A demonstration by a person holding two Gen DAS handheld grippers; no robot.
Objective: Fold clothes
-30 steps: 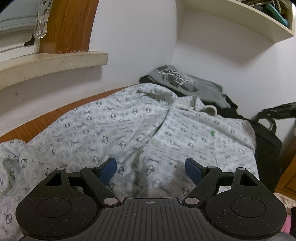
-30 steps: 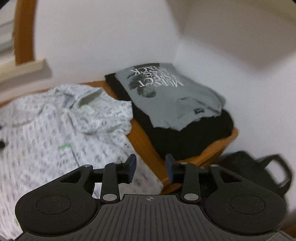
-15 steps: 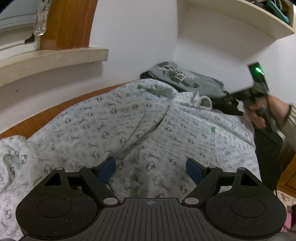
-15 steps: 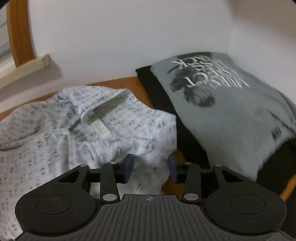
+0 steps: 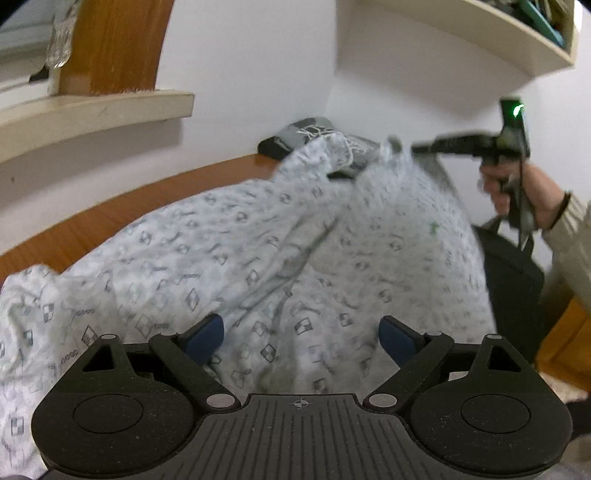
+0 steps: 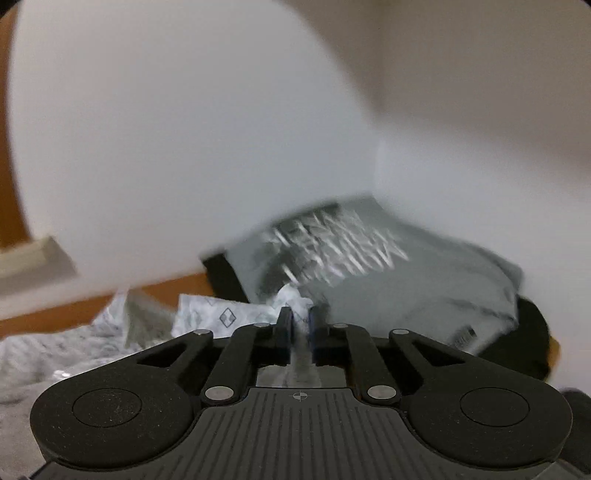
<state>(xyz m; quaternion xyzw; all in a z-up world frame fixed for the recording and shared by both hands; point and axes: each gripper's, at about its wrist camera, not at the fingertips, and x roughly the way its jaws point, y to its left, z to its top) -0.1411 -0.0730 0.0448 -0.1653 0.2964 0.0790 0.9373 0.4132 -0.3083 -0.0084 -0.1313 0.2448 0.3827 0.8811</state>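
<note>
A white patterned shirt [image 5: 258,251] lies spread on the wooden table [image 5: 92,221]. My left gripper [image 5: 301,334] is open just above the shirt's near part, holding nothing. My right gripper [image 6: 300,325] is shut on the shirt's far right corner [image 6: 291,299] and lifts it off the table. In the left wrist view the right gripper [image 5: 417,149] comes in from the right with the fabric pulled up to it. The right wrist view is blurred.
A folded grey printed T-shirt [image 6: 369,266] lies on black clothes [image 6: 532,332] at the table's far corner by the white walls. A black bag [image 5: 513,280] stands off the table's right edge. A window ledge [image 5: 92,110] runs along the left, a shelf [image 5: 461,33] overhead.
My right gripper moved in to the shirt's far corner, shut on it and lifted it. My left gripper stayed open over the near part.
</note>
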